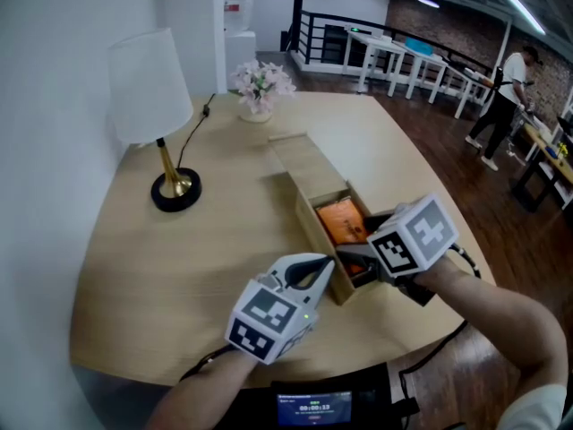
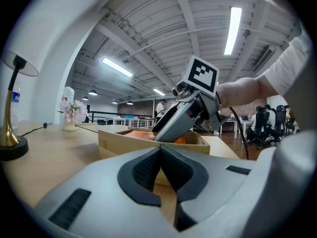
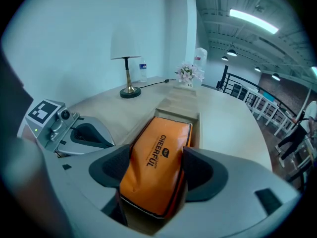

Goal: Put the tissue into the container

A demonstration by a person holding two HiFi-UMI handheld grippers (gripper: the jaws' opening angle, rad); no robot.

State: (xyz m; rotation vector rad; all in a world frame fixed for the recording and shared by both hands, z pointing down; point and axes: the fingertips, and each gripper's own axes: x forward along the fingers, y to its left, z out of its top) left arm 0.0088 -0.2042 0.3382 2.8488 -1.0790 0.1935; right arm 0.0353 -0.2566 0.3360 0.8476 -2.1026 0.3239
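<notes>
orange tissue pack (image 3: 158, 157) lying inside the open wooden box (image 1: 311, 215), right gripper (image 3: 157, 153) jaws clamped on the pack's two sides, left gripper (image 2: 160, 152) jaws pressed together, empty, tip just beside the box's outer wall

Orange tissue pack (image 3: 157, 162), printed side up, lies lengthwise inside the long, open wooden container (image 1: 314, 229) near the bench (image 1: 179, 267) edge.

Left gripper (image 1: 315, 271) low, about level, aimed toward the right one, jaws closed together with nothing between. Right gripper (image 1: 363, 260) tilted steeply down, pads pressing both sides of orange tissue pack (image 3: 158, 152).
</notes>
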